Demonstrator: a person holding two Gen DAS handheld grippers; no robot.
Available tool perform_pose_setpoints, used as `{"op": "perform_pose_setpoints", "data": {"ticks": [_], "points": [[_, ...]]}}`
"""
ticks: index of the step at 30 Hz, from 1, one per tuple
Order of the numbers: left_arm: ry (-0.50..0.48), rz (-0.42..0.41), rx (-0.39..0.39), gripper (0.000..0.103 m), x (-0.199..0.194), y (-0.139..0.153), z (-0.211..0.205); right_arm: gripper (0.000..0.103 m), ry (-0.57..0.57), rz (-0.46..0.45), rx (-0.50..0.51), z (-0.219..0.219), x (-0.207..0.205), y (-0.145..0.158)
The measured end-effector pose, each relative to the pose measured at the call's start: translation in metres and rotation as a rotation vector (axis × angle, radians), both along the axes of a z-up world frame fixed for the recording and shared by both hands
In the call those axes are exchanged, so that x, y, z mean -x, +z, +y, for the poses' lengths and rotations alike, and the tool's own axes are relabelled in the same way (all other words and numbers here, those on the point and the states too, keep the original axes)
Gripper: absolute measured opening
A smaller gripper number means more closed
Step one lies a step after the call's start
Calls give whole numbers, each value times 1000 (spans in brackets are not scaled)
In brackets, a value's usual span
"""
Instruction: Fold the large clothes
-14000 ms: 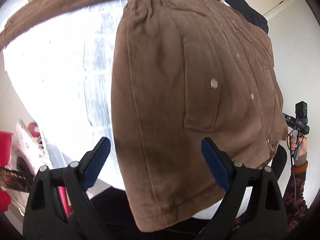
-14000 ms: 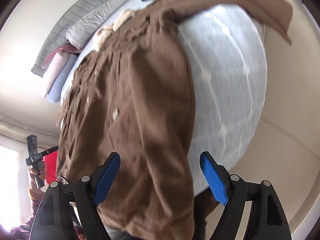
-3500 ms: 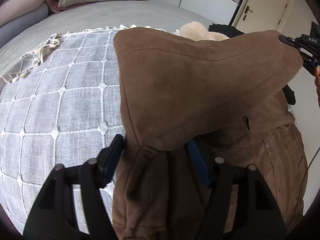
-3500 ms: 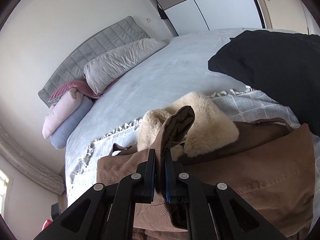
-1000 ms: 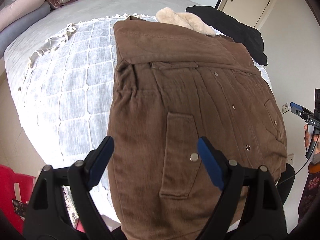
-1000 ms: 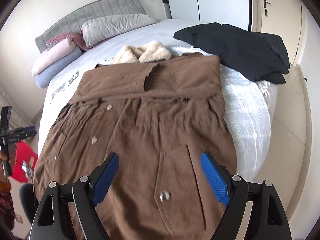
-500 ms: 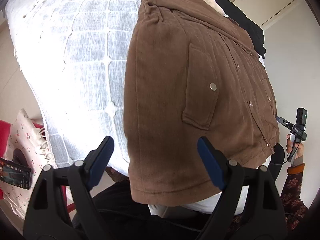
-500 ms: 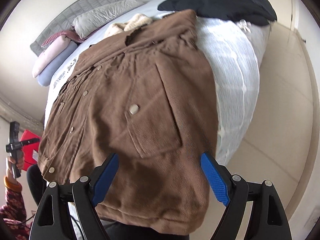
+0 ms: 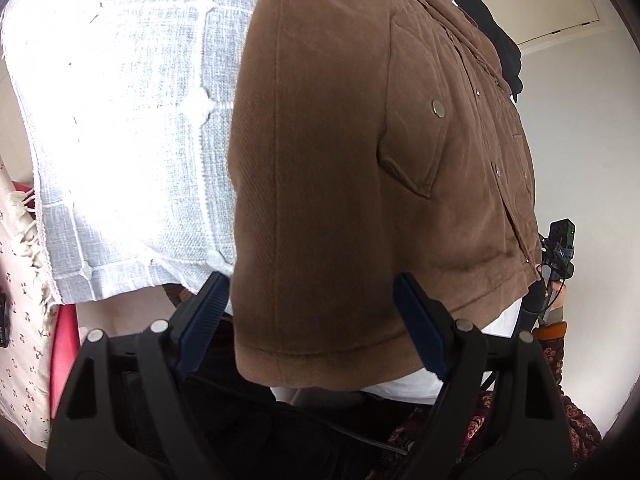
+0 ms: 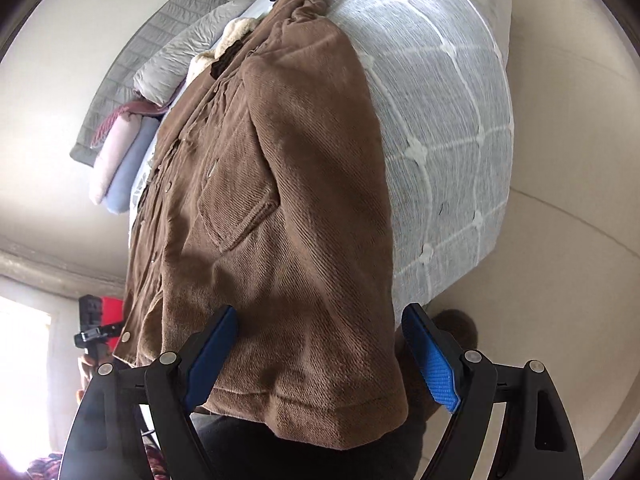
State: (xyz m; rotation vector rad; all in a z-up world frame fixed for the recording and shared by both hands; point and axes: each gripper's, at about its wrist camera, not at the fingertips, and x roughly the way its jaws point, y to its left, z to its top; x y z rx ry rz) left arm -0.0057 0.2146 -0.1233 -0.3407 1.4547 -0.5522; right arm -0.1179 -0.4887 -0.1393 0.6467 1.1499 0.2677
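Observation:
A large brown corduroy jacket [image 9: 360, 140] with a cream fleece collar lies front up on the bed, its hem hanging over the foot edge. Both sleeves are folded in. My left gripper [image 9: 316, 320] is open, its blue pads either side of the jacket's lower left hem corner. My right gripper [image 10: 320, 356] is open around the lower right hem corner [image 10: 340, 420]. The jacket also fills the right wrist view [image 10: 280, 200]. Neither gripper holds the cloth.
A white checked bedspread [image 9: 120, 120] covers the bed and drapes over its edge [image 10: 452, 140]. A black garment [image 9: 496, 40] lies beyond the collar. Pillows [image 10: 120, 152] and a grey headboard are at the far end. A red object [image 9: 64, 344] stands on the floor, left.
Both grippers have dropped lower and closer to the hem at the foot of the bed. The open pads now straddle the two bottom corners of the jacket.

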Motion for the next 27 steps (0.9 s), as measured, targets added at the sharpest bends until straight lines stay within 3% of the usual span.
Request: {"op": "perform_pose_setpoints", "data": {"ticks": [1,3,6,8,9,10,14,19,22,27], "points": [[-4,-1,-2,82,2,1,-1,84,1,-3,-6,-1,1,-1],[-15,7,13,71,7,1,-4,72,21,-17,-21,2,4,1],[0,-6,29,58,14,6,0,52,32,-35,-21,4,11,5],[9,-25,43,47,18,14,0,29,34,-48,-13,5,14,10],[9,-35,61,37,20,18,-1,23,26,-54,0,7,17,15],[8,-47,84,35,22,23,0,19,17,-62,8,9,20,20],[17,-125,160,29,23,53,-10,14,-13,-112,34,14,30,43],[45,-227,253,26,9,104,-16,11,-25,-264,25,15,34,102],[89,-292,304,26,-12,136,-14,11,-21,-332,33,22,18,139],[153,-348,306,25,-61,170,-14,11,-2,-379,93,44,-33,181]]}}
